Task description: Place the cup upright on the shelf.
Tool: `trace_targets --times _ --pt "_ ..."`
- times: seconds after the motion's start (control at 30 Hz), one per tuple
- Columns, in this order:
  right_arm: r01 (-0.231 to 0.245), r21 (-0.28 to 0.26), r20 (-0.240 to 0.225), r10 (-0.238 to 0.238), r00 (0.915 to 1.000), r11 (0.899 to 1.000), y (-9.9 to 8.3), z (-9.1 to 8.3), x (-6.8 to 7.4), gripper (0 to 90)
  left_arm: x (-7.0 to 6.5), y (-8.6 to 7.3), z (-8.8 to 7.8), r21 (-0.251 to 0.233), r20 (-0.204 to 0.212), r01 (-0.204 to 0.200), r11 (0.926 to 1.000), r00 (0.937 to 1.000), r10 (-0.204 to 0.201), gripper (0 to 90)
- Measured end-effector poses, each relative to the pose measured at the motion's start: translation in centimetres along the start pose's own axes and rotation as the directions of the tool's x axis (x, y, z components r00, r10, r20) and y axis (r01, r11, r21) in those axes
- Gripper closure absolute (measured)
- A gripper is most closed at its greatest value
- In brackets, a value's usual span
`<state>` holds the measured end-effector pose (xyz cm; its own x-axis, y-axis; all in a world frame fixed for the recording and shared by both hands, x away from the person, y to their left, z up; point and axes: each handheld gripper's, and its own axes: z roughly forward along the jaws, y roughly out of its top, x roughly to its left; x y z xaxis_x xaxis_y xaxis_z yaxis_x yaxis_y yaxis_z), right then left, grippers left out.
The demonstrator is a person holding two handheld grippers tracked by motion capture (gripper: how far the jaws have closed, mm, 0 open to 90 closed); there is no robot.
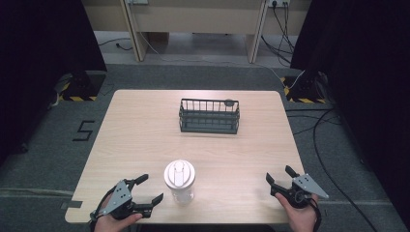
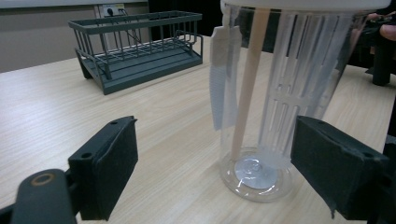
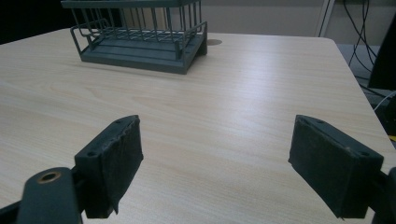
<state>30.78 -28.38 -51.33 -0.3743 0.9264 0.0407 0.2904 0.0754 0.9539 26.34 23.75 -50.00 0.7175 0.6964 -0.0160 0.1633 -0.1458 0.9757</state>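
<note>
Two grippers, both spread wide, nothing held in either. Landmark throughout: the clear tumbler (image 1: 180, 182), upright near the table's (image 1: 140, 130) front edge, white lid on top, long axis straight up.

Leftmost, just to the left of the tumbler: left gripper (image 1: 145, 189), jaws apart and aimed toward the tumbler's lower body, close by but not touching. From the left gripper view (image 2: 215, 175), tumbler (image 2: 275, 107) right ahead and slightly toward the right jaw, base partly between the two pads; inside it a pale straw and a white slotted insert. Clearly the nearer tool; probably a short push forward and a squeeze enough for a side grasp. Risk, as a guess: smooth tapering wall, tall and light, so a nudge from one pad before the other could tip or slide it.

Beyond the tumbler, toward the far half of the table and slightly to its right: grey wire basket (image 1: 209, 116), well apart, likely the destination. Bare wood between tumbler and basket, nothing in the way.

Well to the right of the tumbler, at the same front edge: right gripper (image 1: 279, 180), jaws apart, idle. Right gripper view (image 3: 215, 172): bare tabletop between the pads, basket (image 3: 140, 32) far ahead.
</note>
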Motion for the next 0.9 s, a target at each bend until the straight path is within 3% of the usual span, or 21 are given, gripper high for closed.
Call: trace_targets --times 0.5,0.9 --pt "-0.009 0.005 -0.002 0.009 1.0 1.0 0.0 0.1 0.0 18.0 -1.9 0.4 1.6 0.002 0.07 -0.028 0.9996 0.9971 0.028 14.4" --pt "-0.014 0.008 -0.005 0.014 0.9999 1.0 0.0 0.1 0.0 18.2 -1.9 0.7 2.8 0.017 0.086 -0.021 0.9996 0.9961 0.02 14.4"
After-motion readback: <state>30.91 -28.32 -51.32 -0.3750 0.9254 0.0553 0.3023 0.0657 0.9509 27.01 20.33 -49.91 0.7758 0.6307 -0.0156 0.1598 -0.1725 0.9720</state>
